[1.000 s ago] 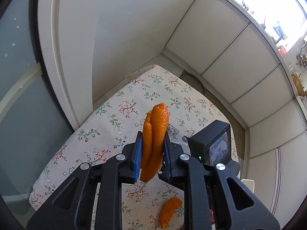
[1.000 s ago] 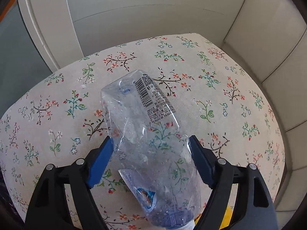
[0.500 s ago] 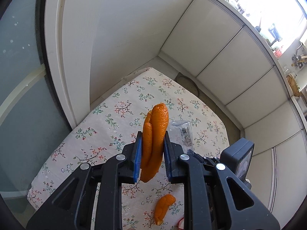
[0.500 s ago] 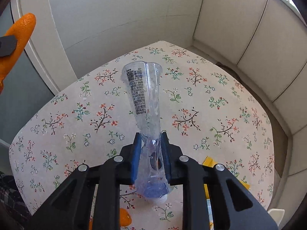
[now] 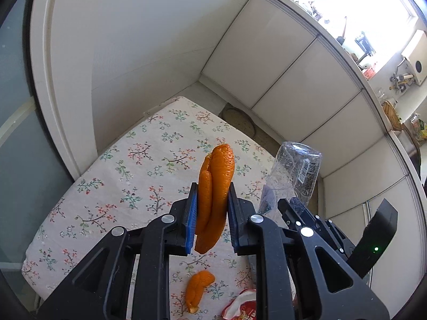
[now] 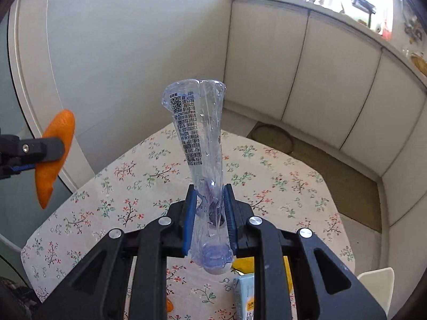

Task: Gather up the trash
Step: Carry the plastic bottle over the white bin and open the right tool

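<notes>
My left gripper (image 5: 212, 202) is shut on a long orange peel (image 5: 217, 184) and holds it well above the floral tablecloth (image 5: 120, 186). The peel also shows at the left edge of the right wrist view (image 6: 57, 149). My right gripper (image 6: 208, 208) is shut on a squashed clear plastic bottle (image 6: 196, 130), held upright above the table with its cap end down. The bottle also shows in the left wrist view (image 5: 296, 173), to the right of the peel.
A second orange peel (image 5: 198, 286) and a red-and-white wrapper (image 5: 240, 305) lie on the table's near part. A small drink carton (image 6: 244, 293) and a yellow scrap (image 6: 244, 264) lie below my right gripper. White cabinet panels (image 6: 307, 66) and a wall surround the table.
My right gripper closed on the bottle, squashing it, and lifted it off the table. Both grippers have risen, so the table looks farther away. The left still holds the peel.
</notes>
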